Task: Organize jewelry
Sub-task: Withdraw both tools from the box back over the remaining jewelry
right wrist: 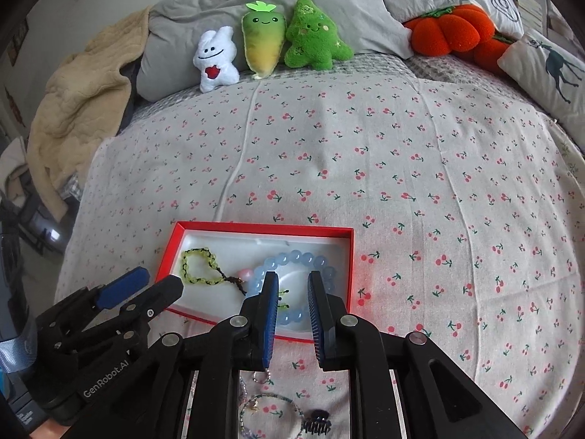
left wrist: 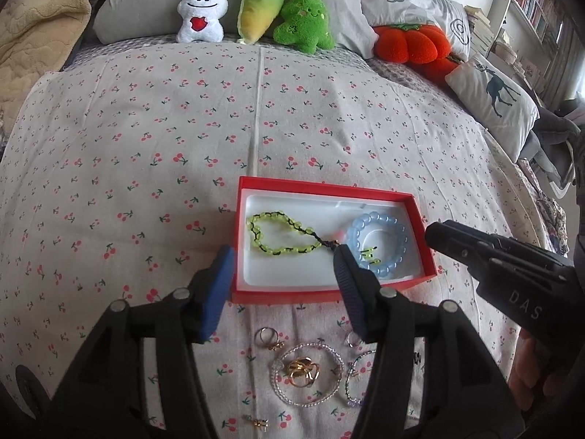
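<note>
Jewelry still loose on the bed lies just below the left gripper (left wrist: pixel 279 285): gold rings (left wrist: pixel 302 368) inside a clear bead bracelet (left wrist: pixel 309 375), nearer this hand than the right gripper (right wrist: pixel 292 314) (jaws slightly apart, empty). Left jaws stand open, holding nothing. The green bracelet (left wrist: pixel 281 234) and blue bracelet (left wrist: pixel 378 241) rest inside the red box (left wrist: pixel 329 192).

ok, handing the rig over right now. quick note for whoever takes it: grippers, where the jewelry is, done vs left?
Left gripper: open, empty, over the near edge of the red box.
Right gripper: jaws a little apart, nothing between them, also at the near edge.
Done: green bead bracelet and blue bead bracelet lie in the box.
Left: on the bedspread in front of the box, gold rings inside a clear bead bracelet, other small rings, a dark hair claw.
</note>
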Tool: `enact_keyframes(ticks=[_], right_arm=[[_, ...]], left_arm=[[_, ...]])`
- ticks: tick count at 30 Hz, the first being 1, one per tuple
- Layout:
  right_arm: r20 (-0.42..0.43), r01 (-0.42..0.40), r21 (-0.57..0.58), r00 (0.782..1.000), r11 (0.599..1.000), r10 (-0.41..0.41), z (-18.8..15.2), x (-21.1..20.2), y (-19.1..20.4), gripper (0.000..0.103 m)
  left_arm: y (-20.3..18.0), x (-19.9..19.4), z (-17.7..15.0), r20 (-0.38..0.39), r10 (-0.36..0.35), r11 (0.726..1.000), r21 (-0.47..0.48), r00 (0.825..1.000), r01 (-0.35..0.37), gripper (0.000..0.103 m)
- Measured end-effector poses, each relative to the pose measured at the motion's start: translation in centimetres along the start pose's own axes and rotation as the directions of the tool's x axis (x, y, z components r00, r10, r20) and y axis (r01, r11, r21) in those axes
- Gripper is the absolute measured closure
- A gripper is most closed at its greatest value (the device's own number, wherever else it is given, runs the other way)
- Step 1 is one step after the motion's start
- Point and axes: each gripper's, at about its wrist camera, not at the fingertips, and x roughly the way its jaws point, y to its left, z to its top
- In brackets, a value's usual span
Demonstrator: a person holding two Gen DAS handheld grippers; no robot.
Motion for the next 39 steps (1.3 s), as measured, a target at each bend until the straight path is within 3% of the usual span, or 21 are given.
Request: enact_keyframes(ticks=[4,9,10,12,13,17,21,27,39], right_arm=[[-0.032,0.004,-0.008,0.999,1.0,-0.004,-1.1,-0.9,-0.1,0.082],[-0.032,0.022,-0.012,0.999,1.0,-0.023,-2.4,-2.1,-0.8,0.073],[-0.033,0.019,-0.006,0.999,1.0,-0.019,-2.6,-2.4,-1.0,0.068],[-0.024,0.006,0.01,1.0,1.0,-0.006,-3.2,-2.9,-1.5,0.031],[-0.017,0.004,0.007,1.0,1.0,-0.004,-3.5,-3.1,-1.6,0.028],[-0.023,0.043,-0.057,0.999,0.997,-0.044,-5.0,-3.6,-1.8,0.027],[-0.046,0.046,-0.066,0.998,0.997,-0.049,-6.8,-3.6,-2.6,0.02],[-0.079,0.061,-0.079,0.995,0.995,-0.068,-9.5,-3.3,-3.6,0.019],[-0.185,0.06,-0.252,0.977,0.966,-0.11,-15.0,-0.8,-2.8,0.017]], left_arm=[[-0.1,-0.9,-1.1,-0.011,0.006,1.0,-0.001,1.0,-0.006,0.029],[0.0,-1.7,-2.8,-0.033,0.04,0.999,0.017,0.999,-0.04,0.021],[0.1,-1.9,-3.2,-0.043,0.048,0.999,0.021,0.998,-0.047,0.021],[0.3,-2.2,-3.8,-0.061,0.057,0.998,0.024,0.997,-0.055,0.02],[0.4,-2.4,-4.1,-0.067,0.063,0.998,0.026,0.996,-0.061,0.018],[0.7,-3.0,-5.4,-0.077,0.096,0.995,0.041,0.992,-0.093,0.001],[0.7,-3.2,-6.6,-0.1,0.119,0.991,0.076,0.988,-0.111,0.001],[0.9,-3.0,-8.5,-0.139,0.149,0.985,0.106,0.979,-0.135,0.001],[1.8,-0.9,-13.4,-0.218,0.161,0.965,0.241,0.963,-0.107,0.001]])
